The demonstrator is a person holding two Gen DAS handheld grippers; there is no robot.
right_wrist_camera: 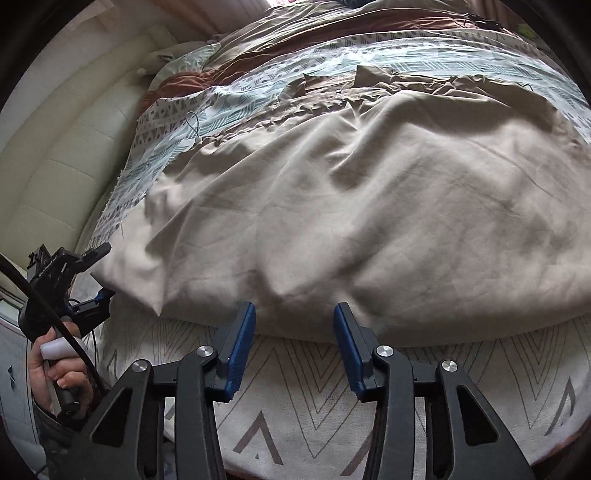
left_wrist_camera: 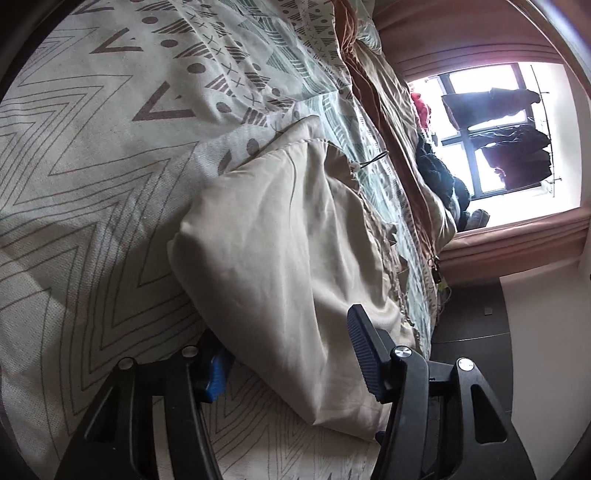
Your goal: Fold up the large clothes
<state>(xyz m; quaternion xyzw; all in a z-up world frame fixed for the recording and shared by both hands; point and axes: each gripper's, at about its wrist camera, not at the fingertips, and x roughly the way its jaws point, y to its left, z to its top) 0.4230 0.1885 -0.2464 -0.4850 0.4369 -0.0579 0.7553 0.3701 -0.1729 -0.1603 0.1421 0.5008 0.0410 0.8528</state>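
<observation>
While the left gripper (left_wrist_camera: 291, 365) clamps the beige garment (left_wrist_camera: 280, 229), the right gripper (right_wrist_camera: 294, 347) gapes empty.

The garment (right_wrist_camera: 369, 206) lies spread on the bed (right_wrist_camera: 295, 387). Behind it lies a rumpled quilt (right_wrist_camera: 332, 33). The window (left_wrist_camera: 491, 129) stands beyond the bed.

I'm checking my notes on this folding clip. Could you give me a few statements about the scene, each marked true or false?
1. The beige garment lies on a patterned bedspread. True.
2. The right gripper is fully closed. False: its jaws stand apart, at the garment's near edge.
3. Dark clothes hang in front of a bright window. True.
4. The garment is already folded into a small, neat square. False: it lies spread out and wrinkled.
5. A corner of the garment lies between the fingers of the left gripper. True.
</observation>
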